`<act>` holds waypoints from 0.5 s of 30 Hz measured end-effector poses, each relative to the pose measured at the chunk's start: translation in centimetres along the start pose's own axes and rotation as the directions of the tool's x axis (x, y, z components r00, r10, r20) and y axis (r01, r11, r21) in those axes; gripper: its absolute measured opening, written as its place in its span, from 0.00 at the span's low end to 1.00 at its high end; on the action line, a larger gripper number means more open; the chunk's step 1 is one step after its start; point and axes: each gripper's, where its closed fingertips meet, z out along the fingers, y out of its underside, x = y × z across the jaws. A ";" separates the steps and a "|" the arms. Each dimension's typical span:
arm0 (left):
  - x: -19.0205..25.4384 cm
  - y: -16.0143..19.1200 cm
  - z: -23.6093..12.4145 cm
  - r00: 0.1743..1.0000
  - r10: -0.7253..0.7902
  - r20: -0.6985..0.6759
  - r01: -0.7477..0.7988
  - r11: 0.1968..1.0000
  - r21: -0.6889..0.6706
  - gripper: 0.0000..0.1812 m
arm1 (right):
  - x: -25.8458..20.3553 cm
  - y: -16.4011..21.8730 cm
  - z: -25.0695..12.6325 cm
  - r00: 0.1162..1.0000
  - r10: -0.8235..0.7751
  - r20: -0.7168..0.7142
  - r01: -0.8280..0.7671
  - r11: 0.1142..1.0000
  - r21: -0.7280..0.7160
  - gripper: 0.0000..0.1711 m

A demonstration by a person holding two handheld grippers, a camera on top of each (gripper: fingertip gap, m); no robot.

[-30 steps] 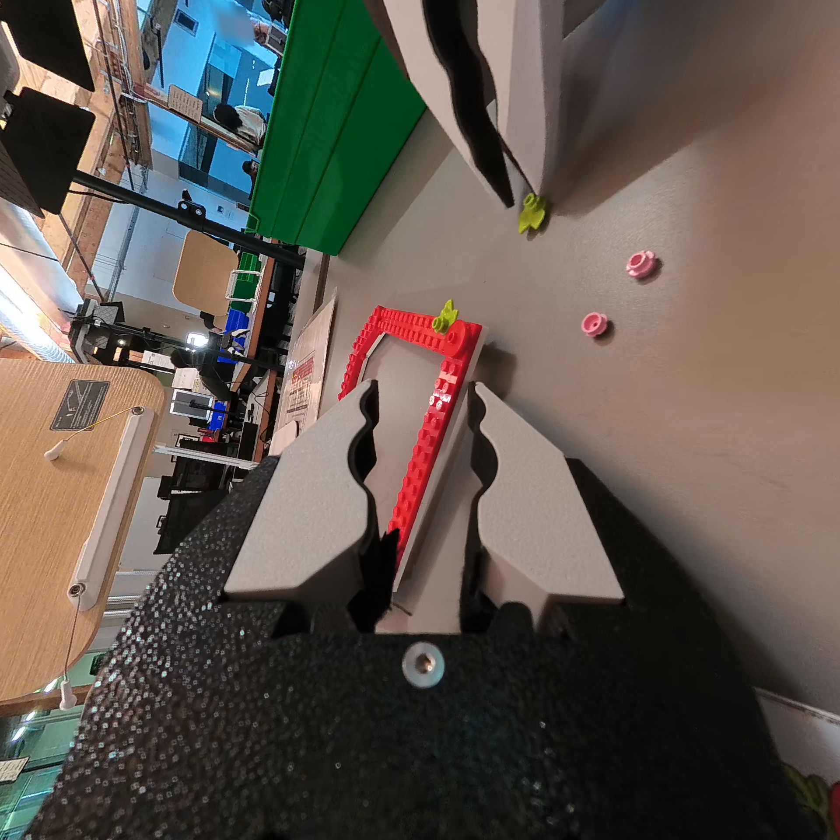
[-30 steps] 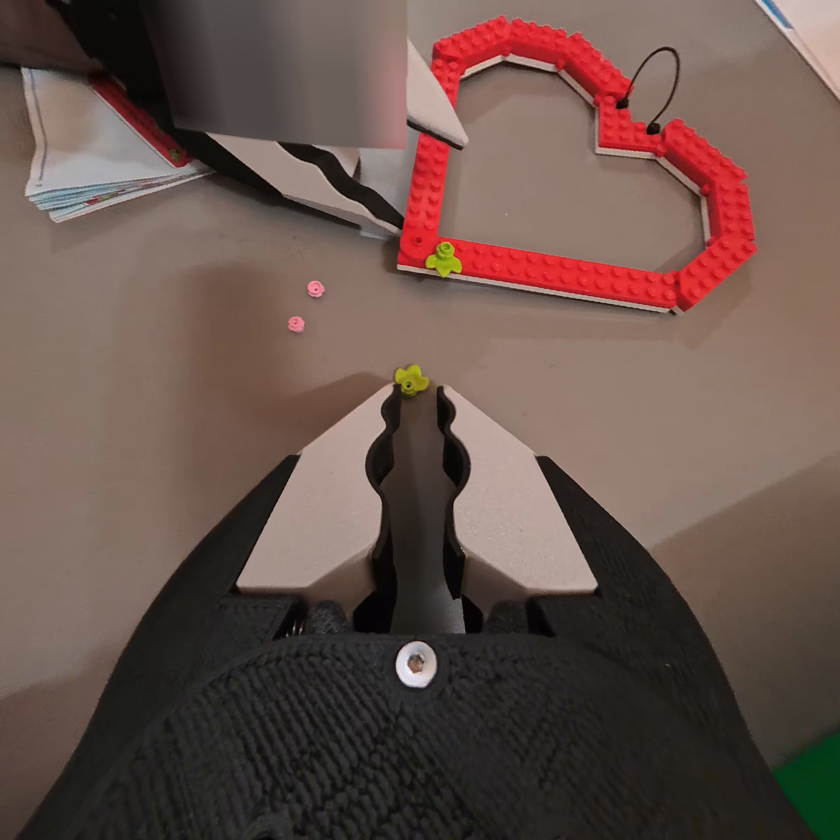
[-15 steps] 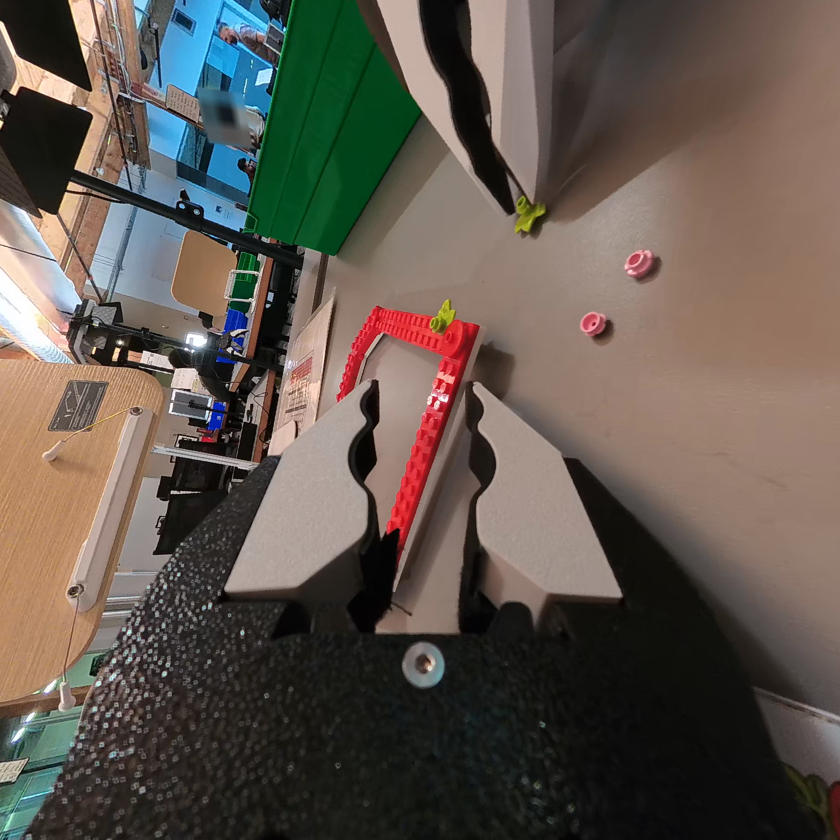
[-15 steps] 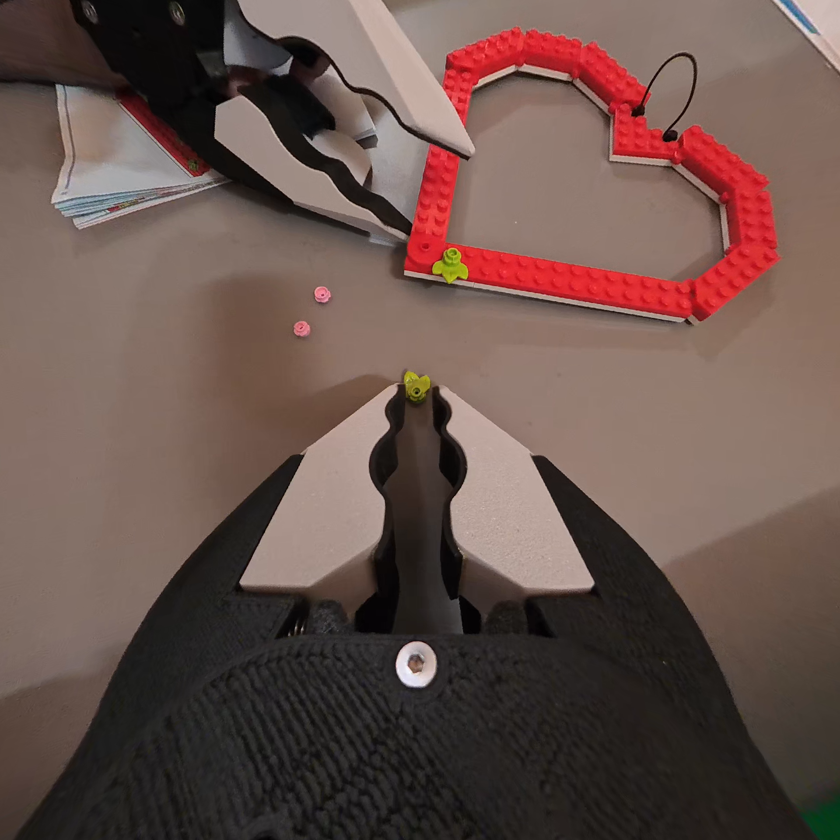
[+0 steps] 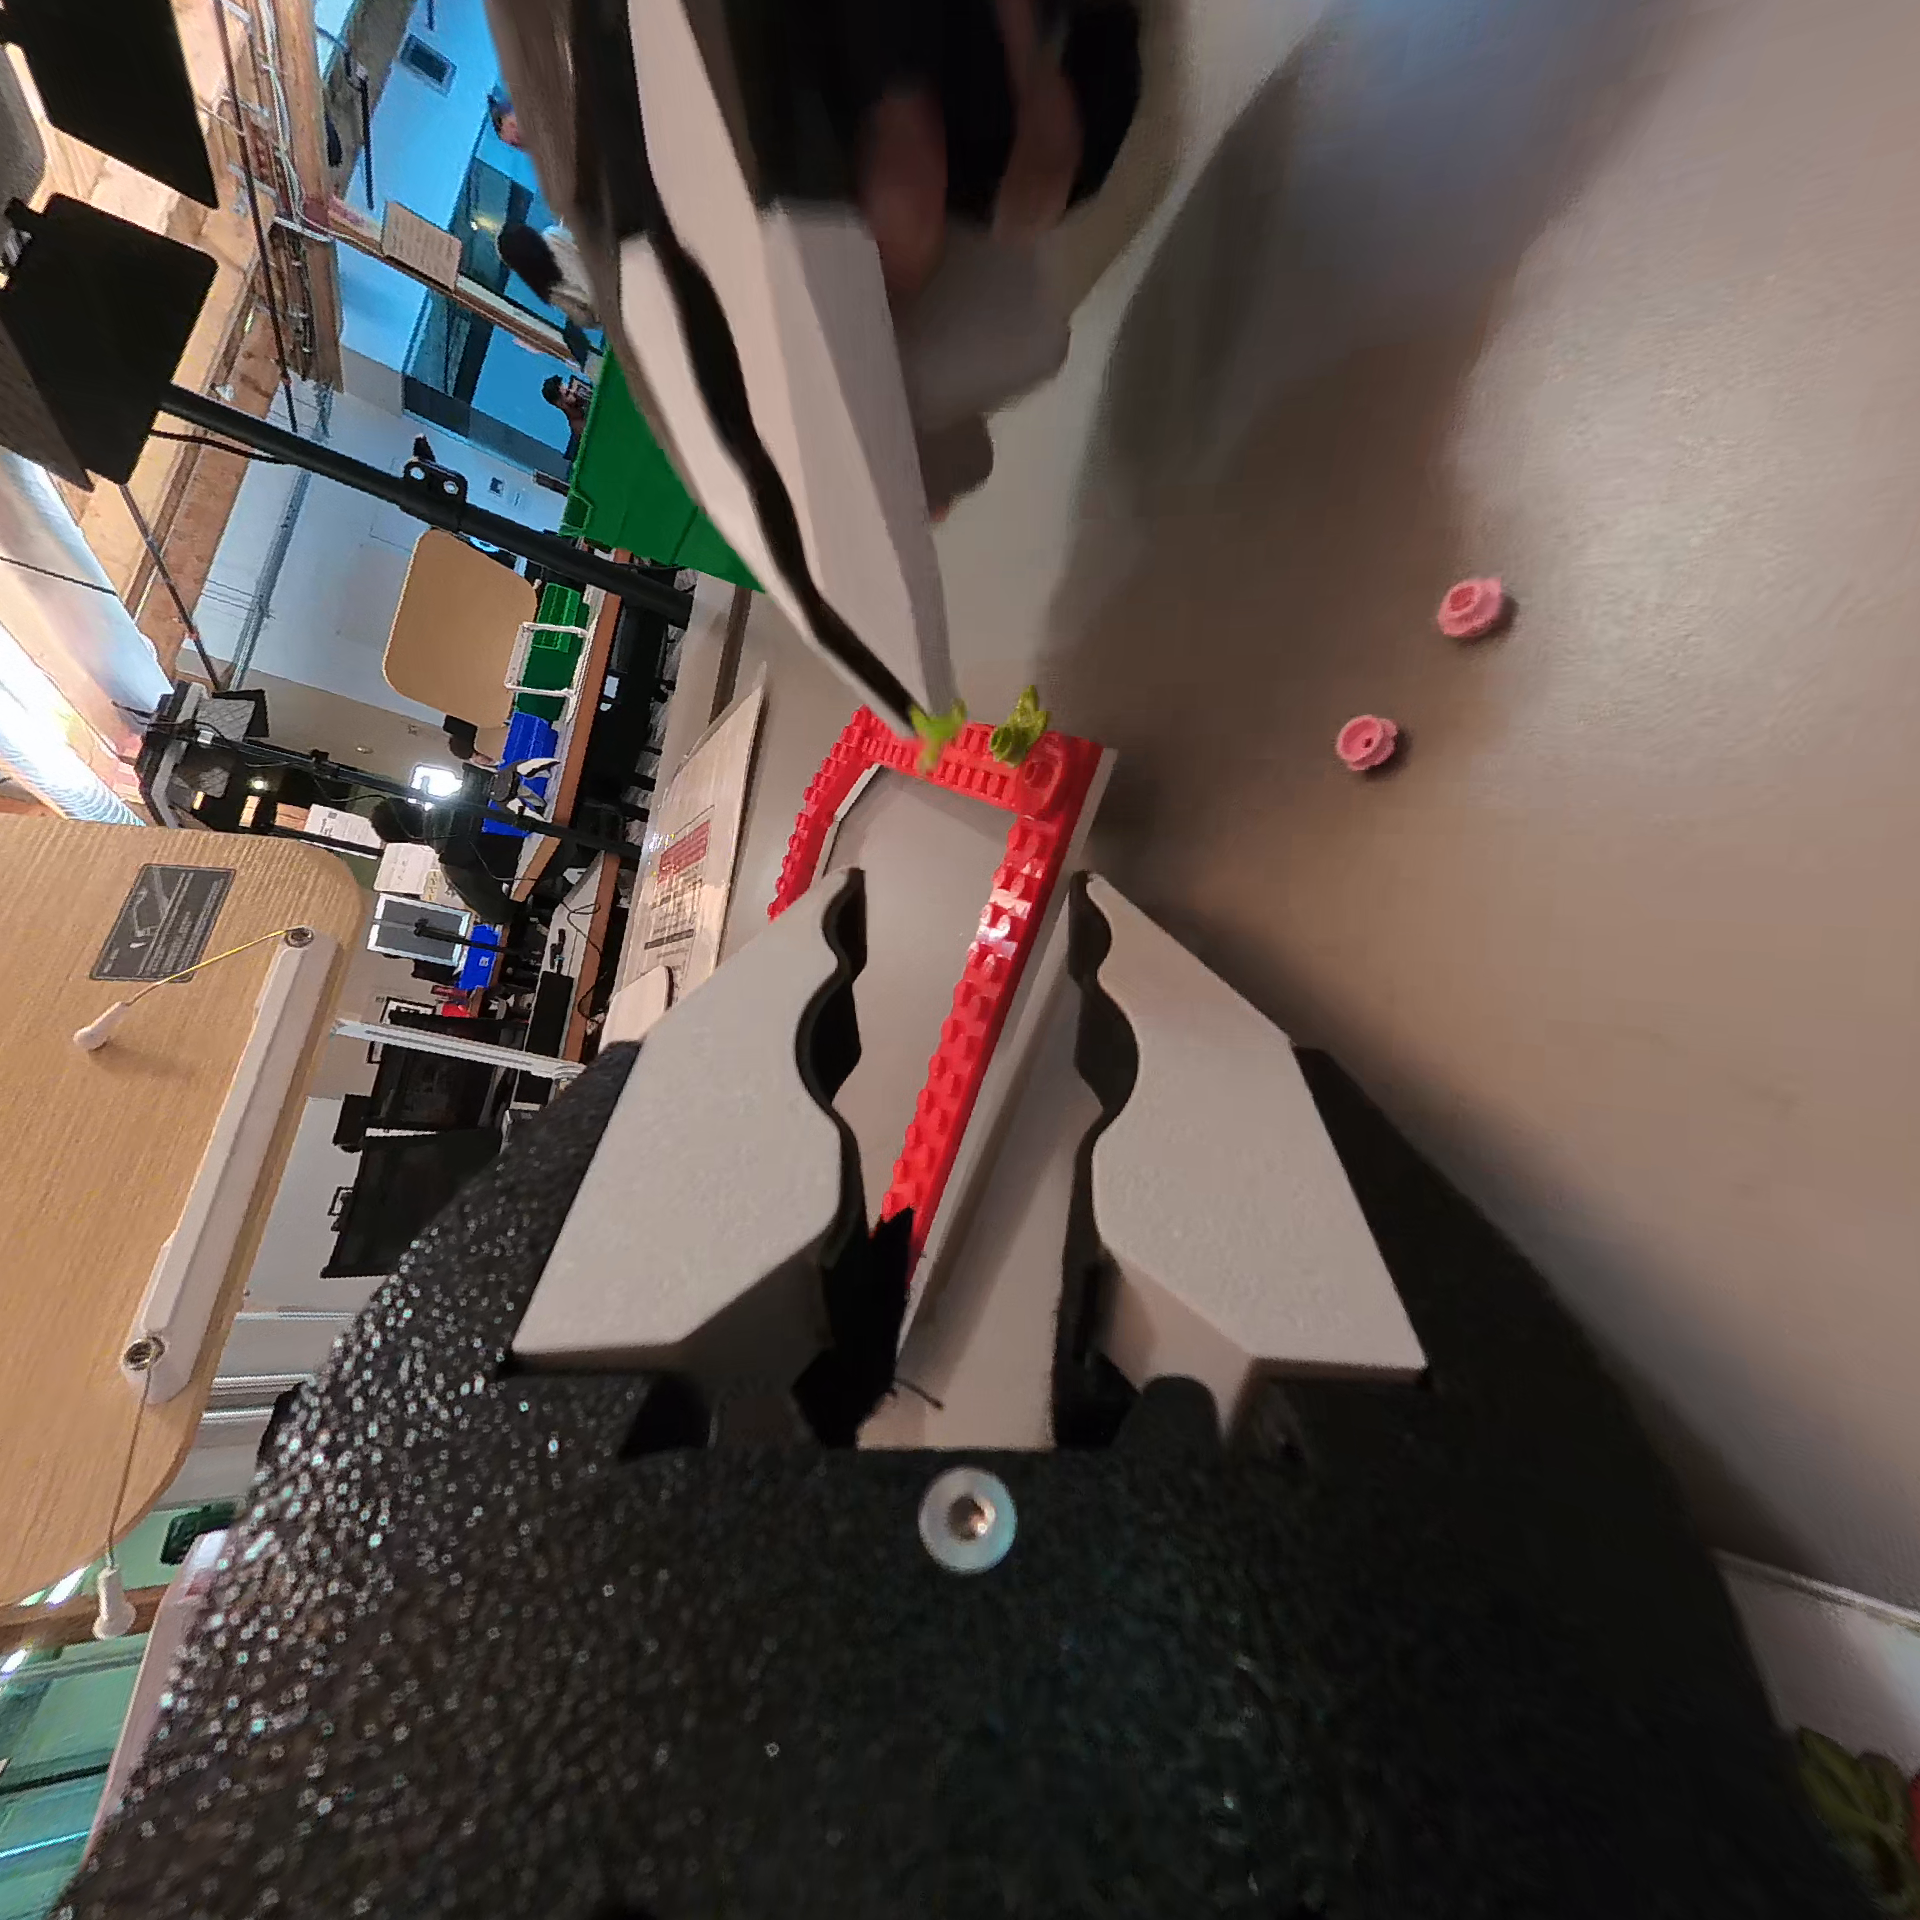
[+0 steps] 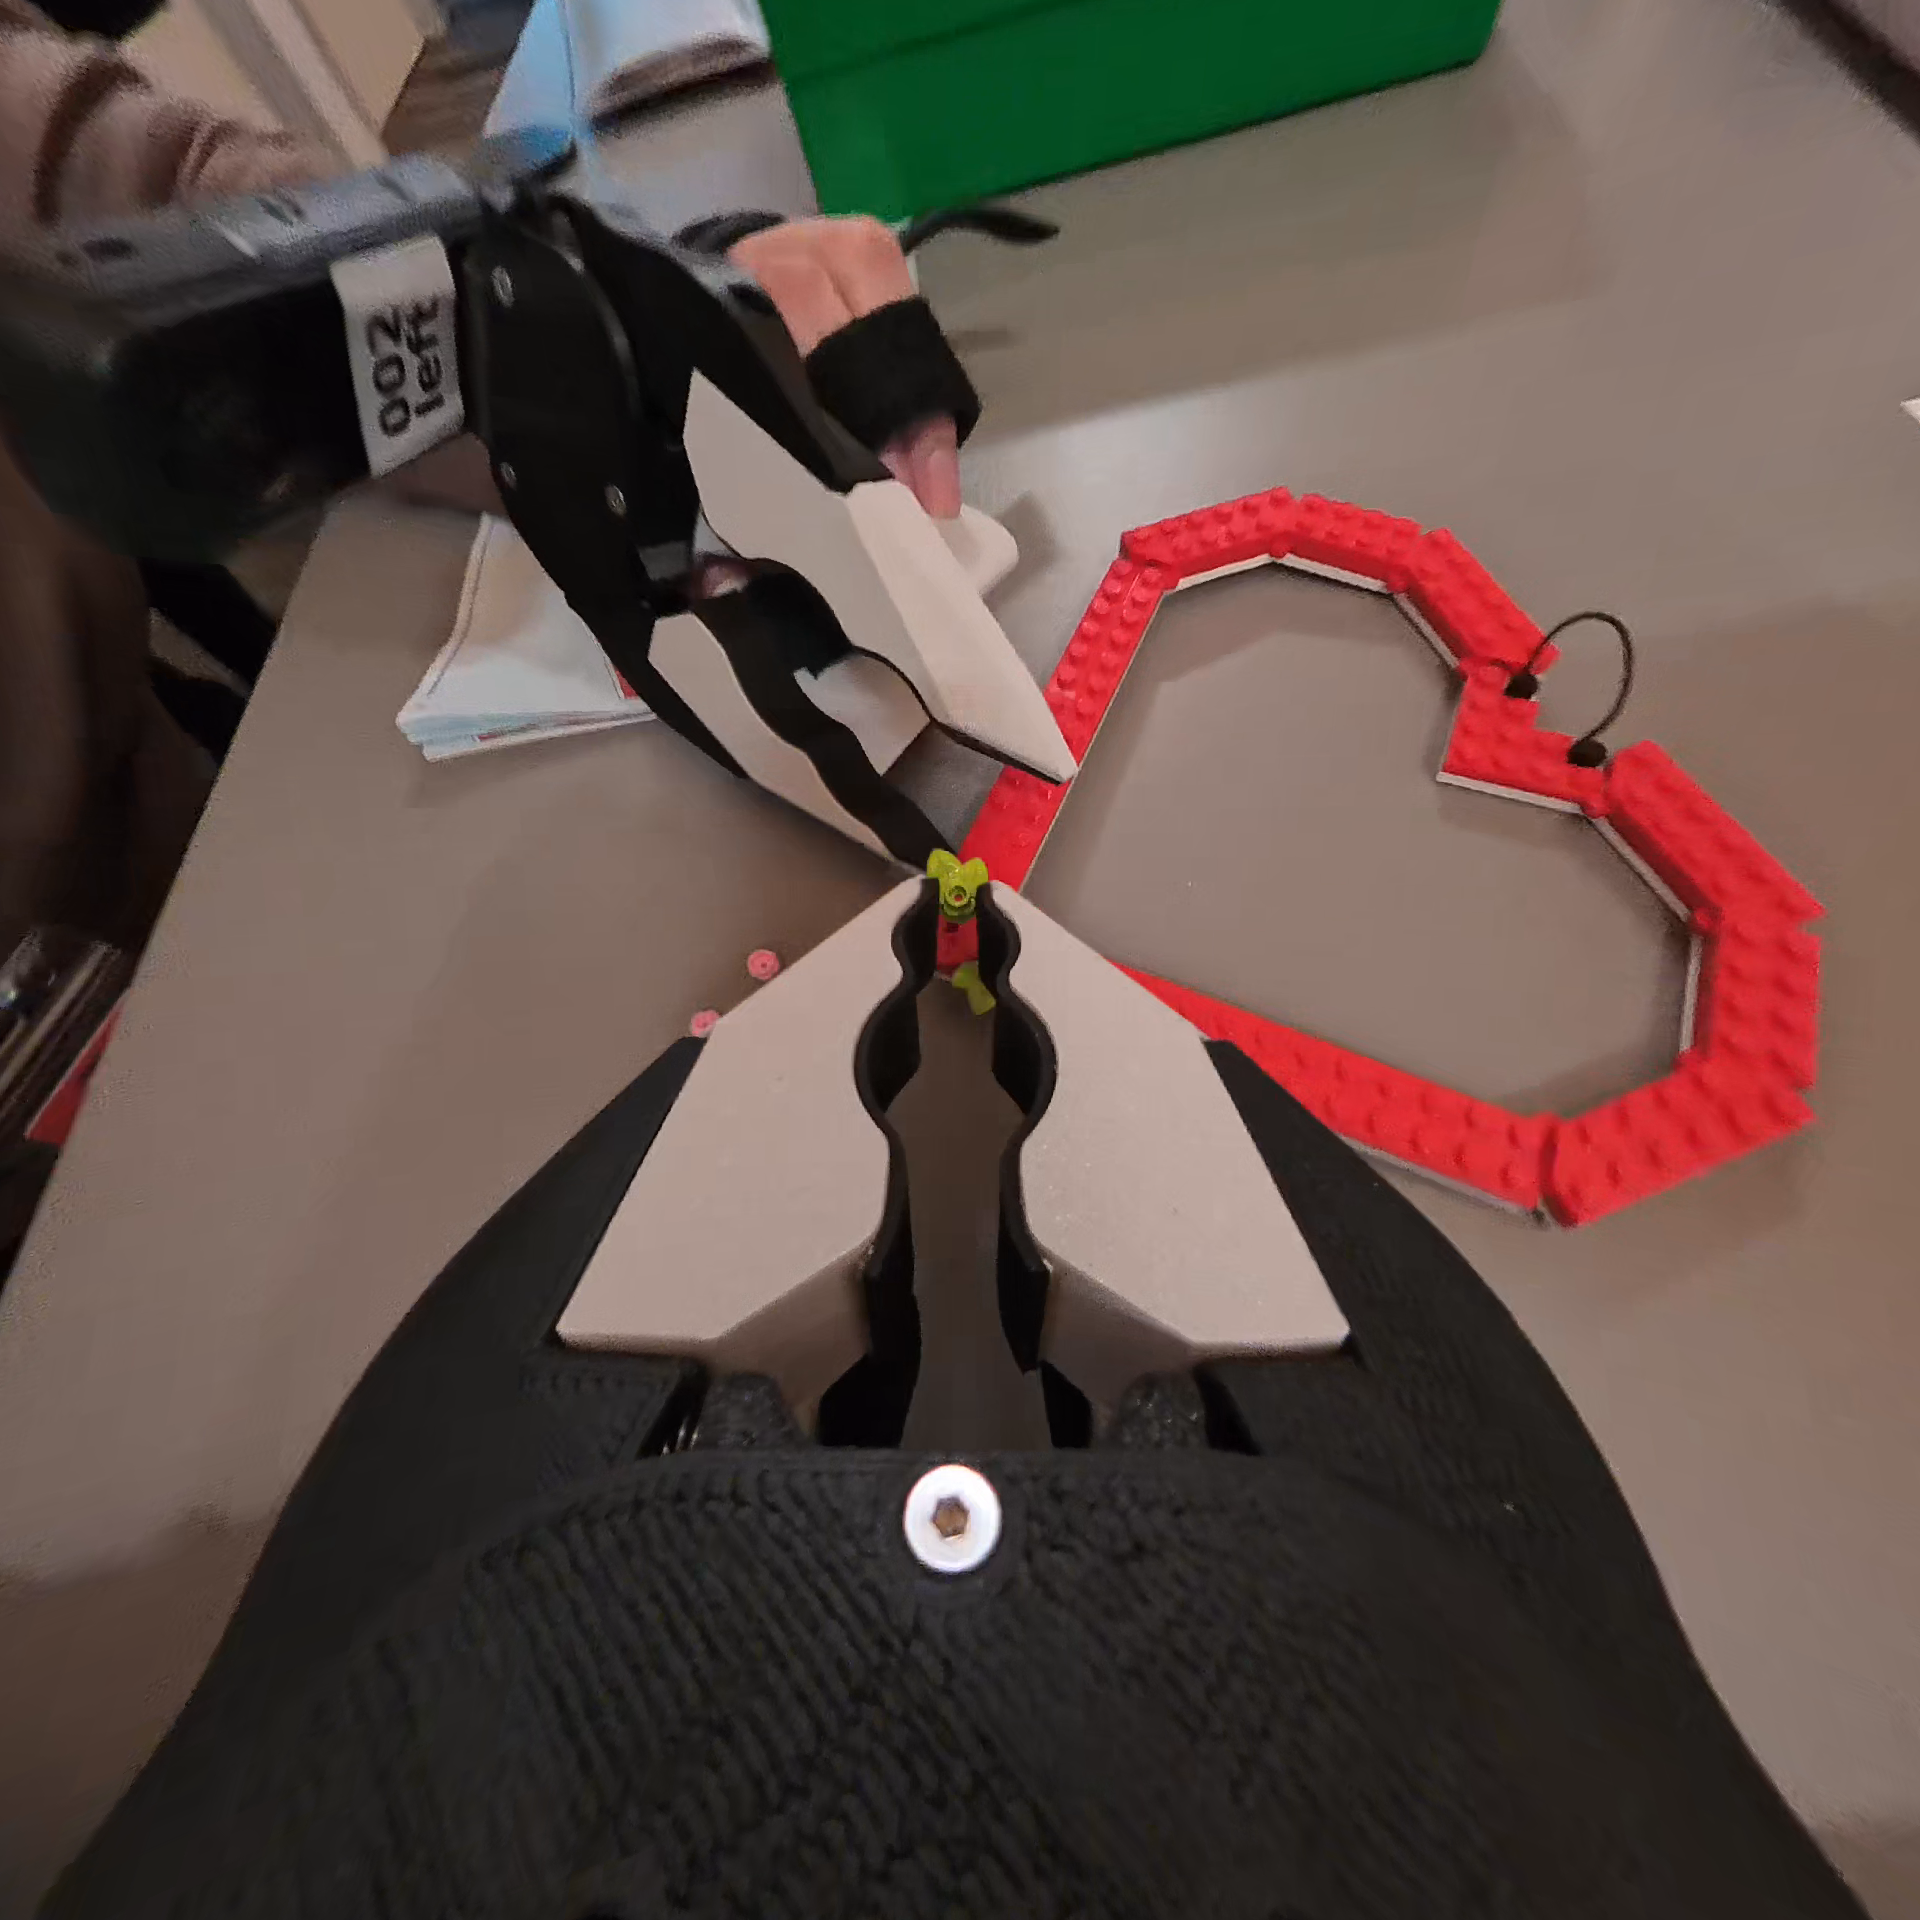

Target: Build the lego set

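Two claws worked over the grey bench (image 6: 1351, 395); the only container in sight, a green box (image 6: 1091, 94), stood far beyond the right claw (image 6: 958, 894), its contents hidden; the right claw was nearly closed, its tips pinching a lime-green leaf piece (image 6: 951, 871) just above the pointed corner of the red heart frame (image 6: 1714, 935); a second lime leaf piece (image 6: 975, 992) sat on the frame, showing through the gap between that claw's fingers; the left claw (image 5: 966, 894) stood partly open, one side of the frame (image 5: 987, 997) lying between its fingers, though whether they touched it could not be told; two pink round studs (image 5: 1366, 741) lay loose on the bench to the right of the left claw; a booklet (image 6: 499, 665) lay behind the left claw in the right wrist view.
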 end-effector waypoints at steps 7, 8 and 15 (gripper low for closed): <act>-0.1 -0.1 -0.1 0.999 0.041 0.017 -0.041 0.999 0.007 0.22 | 0.0 0.8 2.0 0.976 -0.064 0.206 0.095 0.985 -0.147 0.03; 0.0 -0.2 -0.1 0.998 0.061 0.018 -0.061 0.998 0.012 0.22 | 0.0 0.8 2.1 0.972 -0.071 0.225 0.107 0.982 -0.155 0.03; 0.5 -0.9 -0.4 0.989 0.145 0.031 -0.146 0.989 0.031 0.18 | -0.3 0.9 2.1 0.932 -0.149 0.329 0.210 0.965 -0.156 0.03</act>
